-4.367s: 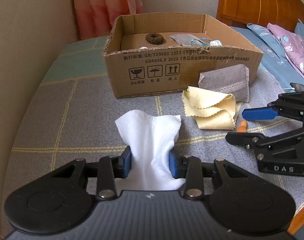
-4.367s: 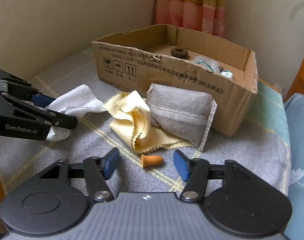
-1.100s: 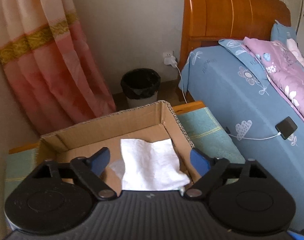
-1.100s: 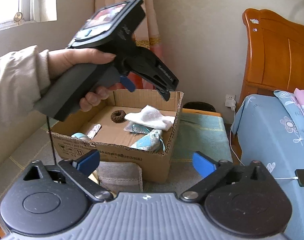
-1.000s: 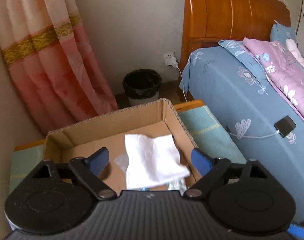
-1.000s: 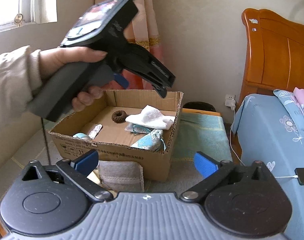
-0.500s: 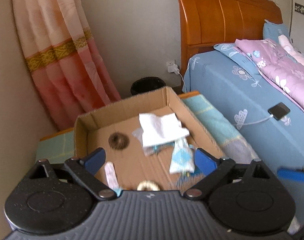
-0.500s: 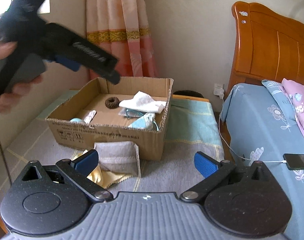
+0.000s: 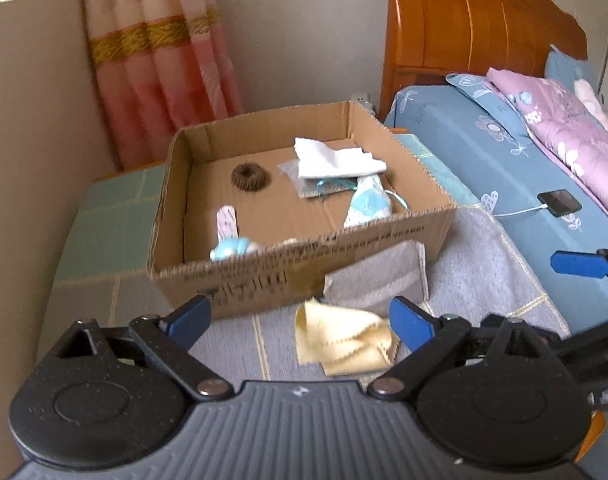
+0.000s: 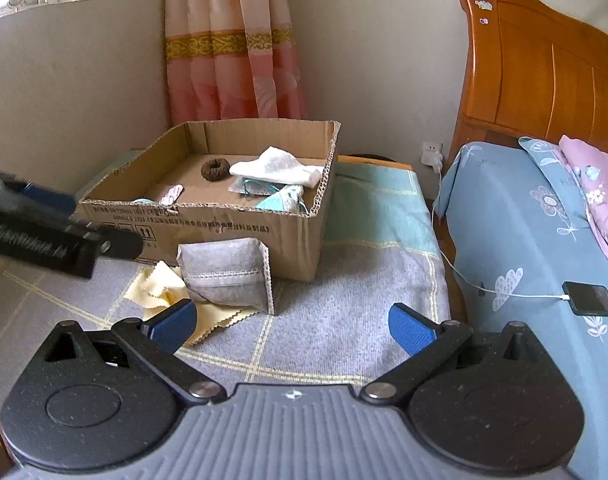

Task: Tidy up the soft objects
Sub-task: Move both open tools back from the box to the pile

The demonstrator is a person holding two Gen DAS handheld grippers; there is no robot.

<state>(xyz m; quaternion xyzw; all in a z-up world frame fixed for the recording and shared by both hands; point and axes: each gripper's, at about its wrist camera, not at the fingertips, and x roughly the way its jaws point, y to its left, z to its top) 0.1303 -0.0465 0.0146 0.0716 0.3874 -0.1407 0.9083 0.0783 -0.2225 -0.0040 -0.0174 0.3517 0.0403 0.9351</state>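
Jaws on both grippers are wide open and empty; the white cloth [image 9: 336, 158] now lies in the box [image 9: 304, 276], so the yellow cloth [image 9: 344, 344] looks next.

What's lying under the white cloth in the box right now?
The white cloth lies on a grey pouch with teal strings inside the cardboard box. How far the pouch extends beneath is covered.
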